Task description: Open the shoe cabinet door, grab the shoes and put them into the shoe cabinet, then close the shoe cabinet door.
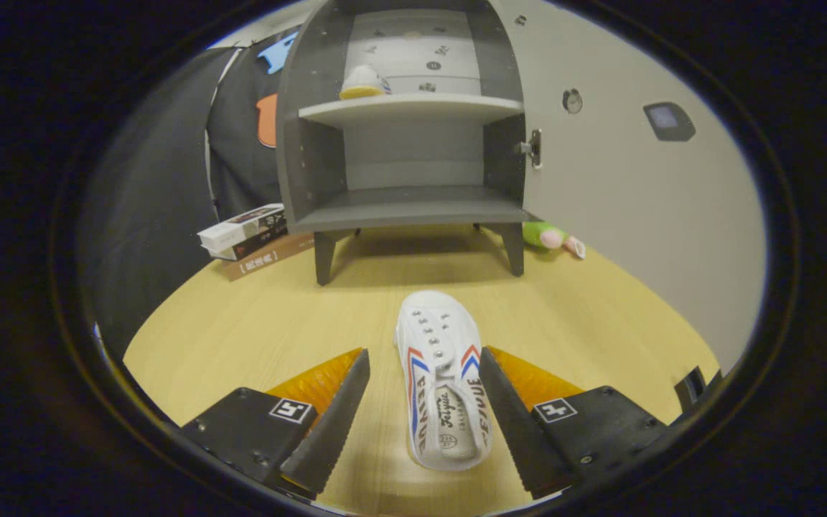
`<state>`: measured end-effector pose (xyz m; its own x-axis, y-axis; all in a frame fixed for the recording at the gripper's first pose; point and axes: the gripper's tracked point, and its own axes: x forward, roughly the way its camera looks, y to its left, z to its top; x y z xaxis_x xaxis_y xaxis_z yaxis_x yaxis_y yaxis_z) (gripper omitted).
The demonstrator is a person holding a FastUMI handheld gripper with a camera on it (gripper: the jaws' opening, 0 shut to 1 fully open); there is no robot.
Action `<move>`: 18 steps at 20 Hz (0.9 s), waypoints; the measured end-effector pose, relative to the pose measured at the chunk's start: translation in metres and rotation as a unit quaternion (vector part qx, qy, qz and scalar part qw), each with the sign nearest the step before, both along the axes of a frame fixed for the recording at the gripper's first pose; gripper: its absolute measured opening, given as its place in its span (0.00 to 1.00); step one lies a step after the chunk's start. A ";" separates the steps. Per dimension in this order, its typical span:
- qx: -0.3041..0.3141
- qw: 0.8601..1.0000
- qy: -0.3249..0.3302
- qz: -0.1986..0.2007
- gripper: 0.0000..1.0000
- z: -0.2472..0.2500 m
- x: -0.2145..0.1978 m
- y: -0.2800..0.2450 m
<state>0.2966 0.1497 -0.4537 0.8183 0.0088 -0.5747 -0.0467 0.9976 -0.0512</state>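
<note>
While the fingers [424,402] are standing wide apart, they are straddling the white canvas shoe [442,380], which is lying toe-forward on the tabletop [241,323]; the right finger is sitting just beside or touching its flank, the left well clear, so no grip is holding yet. Beyond the toe, the shoe cabinet [406,143] is standing with its door [636,179] swung open, leaving the lower shelf [413,205] free, while another shoe [363,82] is already resting on the upper shelf [413,108].
</note>
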 end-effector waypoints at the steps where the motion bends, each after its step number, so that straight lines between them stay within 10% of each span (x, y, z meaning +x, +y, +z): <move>1: 0.009 1.000 0.011 -0.003 0.95 -0.008 0.002 0.001; 11: 0.050 0.998 0.027 -0.009 0.30 -0.023 0.007 -0.006; 18: 0.092 0.996 -0.003 0.007 0.08 -0.031 0.023 0.004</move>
